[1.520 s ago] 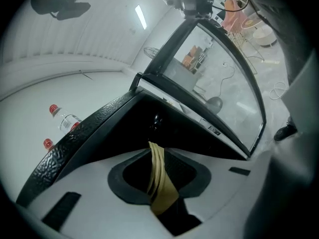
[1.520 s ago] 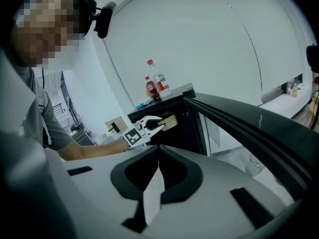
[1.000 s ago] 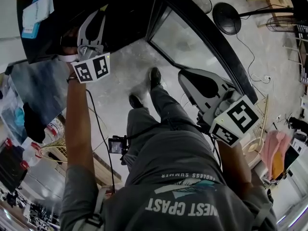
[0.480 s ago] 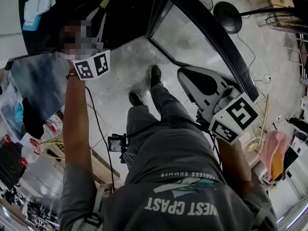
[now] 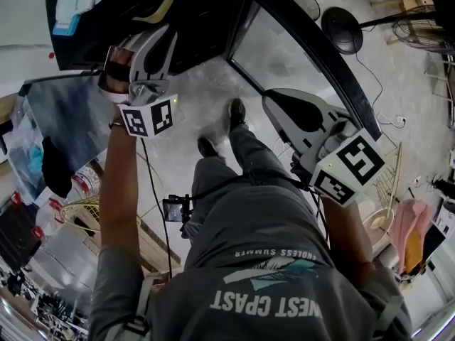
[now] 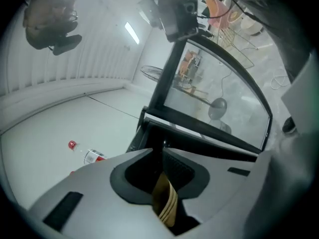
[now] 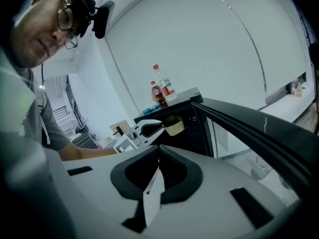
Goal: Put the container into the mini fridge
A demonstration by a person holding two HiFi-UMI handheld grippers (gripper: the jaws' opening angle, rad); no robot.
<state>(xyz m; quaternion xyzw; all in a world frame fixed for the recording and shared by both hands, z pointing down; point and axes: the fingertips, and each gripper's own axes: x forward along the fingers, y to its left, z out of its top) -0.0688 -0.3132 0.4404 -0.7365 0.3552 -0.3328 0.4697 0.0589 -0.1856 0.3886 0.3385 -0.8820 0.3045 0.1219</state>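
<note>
The mini fridge (image 5: pixel 206 20) is a black box at the top of the head view, its glass door (image 5: pixel 298 55) swung open to the right. My left gripper (image 5: pixel 153 28) is raised at the fridge's dark opening and is shut on the rim of a tan paper container (image 5: pixel 162 8). In the left gripper view the container's rim (image 6: pixel 165 203) is pinched between the jaws, facing the fridge interior (image 6: pixel 209 146). The right gripper view shows the same container (image 7: pixel 173 127) at the opening. My right gripper (image 5: pixel 270 106) hangs lower right by the door, shut and holding nothing I can make out.
Two red-labelled bottles (image 7: pixel 162 91) and a blue cloth (image 5: pixel 75 6) sit on top of the fridge. Floor fans (image 5: pixel 338 27) stand beyond the door. A wire rack with bottles (image 5: pixel 82 212) is at the left. The person's feet (image 5: pixel 234 112) are in front of the fridge.
The head view has shifted a little. The left gripper stays at the fridge opening with the container, which now shows more clearly. The right gripper has hardly moved.
</note>
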